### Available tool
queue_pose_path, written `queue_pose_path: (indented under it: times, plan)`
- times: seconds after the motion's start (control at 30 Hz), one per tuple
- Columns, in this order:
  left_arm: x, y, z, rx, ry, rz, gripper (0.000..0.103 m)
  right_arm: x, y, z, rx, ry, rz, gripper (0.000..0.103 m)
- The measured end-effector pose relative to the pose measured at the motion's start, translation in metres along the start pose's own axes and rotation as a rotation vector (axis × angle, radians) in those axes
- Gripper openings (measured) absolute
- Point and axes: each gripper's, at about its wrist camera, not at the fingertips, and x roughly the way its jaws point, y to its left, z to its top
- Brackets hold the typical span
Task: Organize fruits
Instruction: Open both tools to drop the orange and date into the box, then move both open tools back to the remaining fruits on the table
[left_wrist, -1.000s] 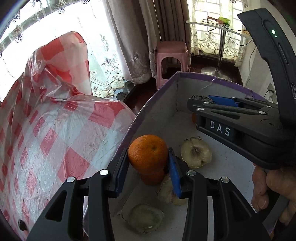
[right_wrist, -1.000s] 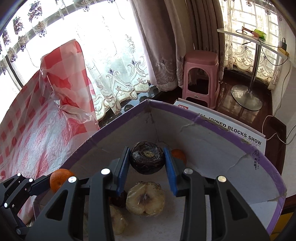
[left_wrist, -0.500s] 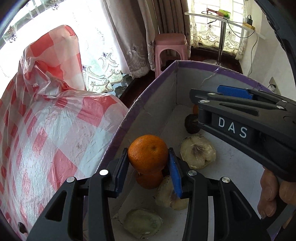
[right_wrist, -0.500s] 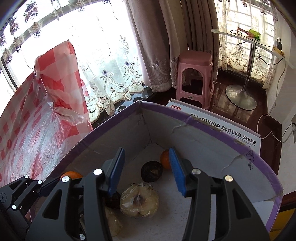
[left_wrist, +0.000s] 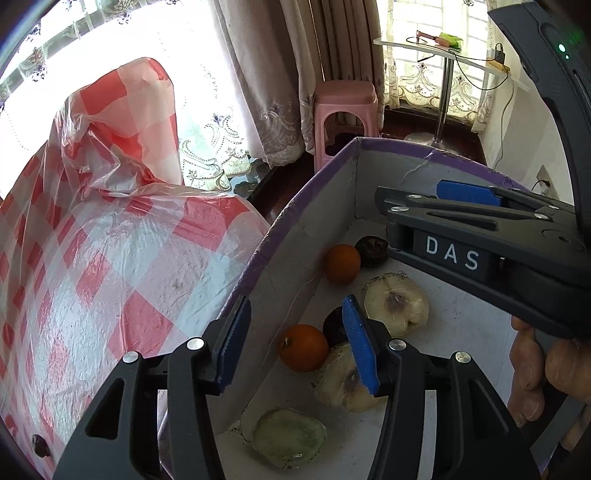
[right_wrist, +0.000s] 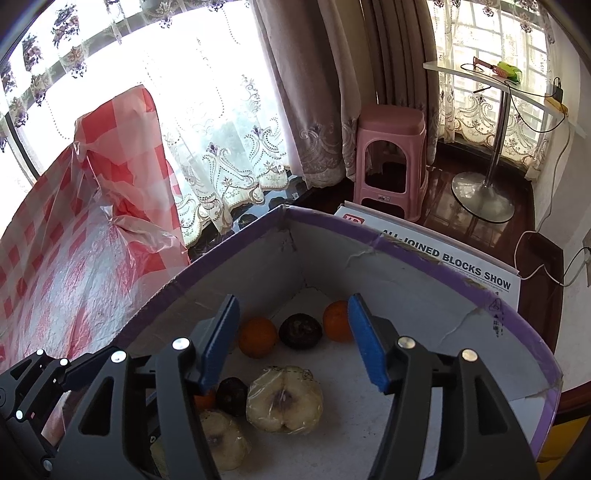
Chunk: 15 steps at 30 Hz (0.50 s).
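Left tongs (left_wrist: 291, 341) spreading right now, nothing between the blue pads, hanging over the near wall of the purple-edged cardboard box (left_wrist: 258, 254). Right tongs (right_wrist: 291, 339) spreading too, also empty, poised above the box floor w/ a person's hand (left_wrist: 543, 373) on the handle. Down inside, nearest first: a wrapped greenish fruit half (left_wrist: 288, 437), a wrapped pale apple half (left_wrist: 341, 380), an orange (left_wrist: 303, 352) touching a dark round fruit (left_wrist: 334, 326), then a second wrapped apple half (left_wrist: 397, 306). Further back, a second orange (left_wrist: 341, 264) just beside another dark fruit (left_wrist: 371, 251); a third orange (right_wrist: 336, 321) sits by the far corner in the right view. Looks like the drop-off step: both tongs letting go over the box, fruit collected inside. Next prob calls for lifting clear w/o clipping the box wall, then swinging out over the red-checked counter (left_wrist: 92, 266) for whatever's left – none visible there. Beyond: pink stool (right_wrist: 391, 155), lace curtains (right_wrist: 229, 147)
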Motion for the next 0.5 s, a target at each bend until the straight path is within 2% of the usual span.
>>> queue_pose_path:
  times: [0.33,0.4,0.5]
  plan:
    - [-0.03,0.02,-0.011,-0.068,-0.061,-0.002,0.052,-0.017,0.017,0.0,-0.032,-0.026,0.026,0.064]
    - [-0.037,0.027,-0.015,-0.094,-0.072,-0.001,0.054,-0.021,0.021,0.001,-0.04,-0.032,0.033,0.064]
    - [-0.05,0.038,-0.023,-0.131,-0.096,0.005,0.063,-0.027,0.027,0.001,-0.055,-0.039,0.046,0.066]
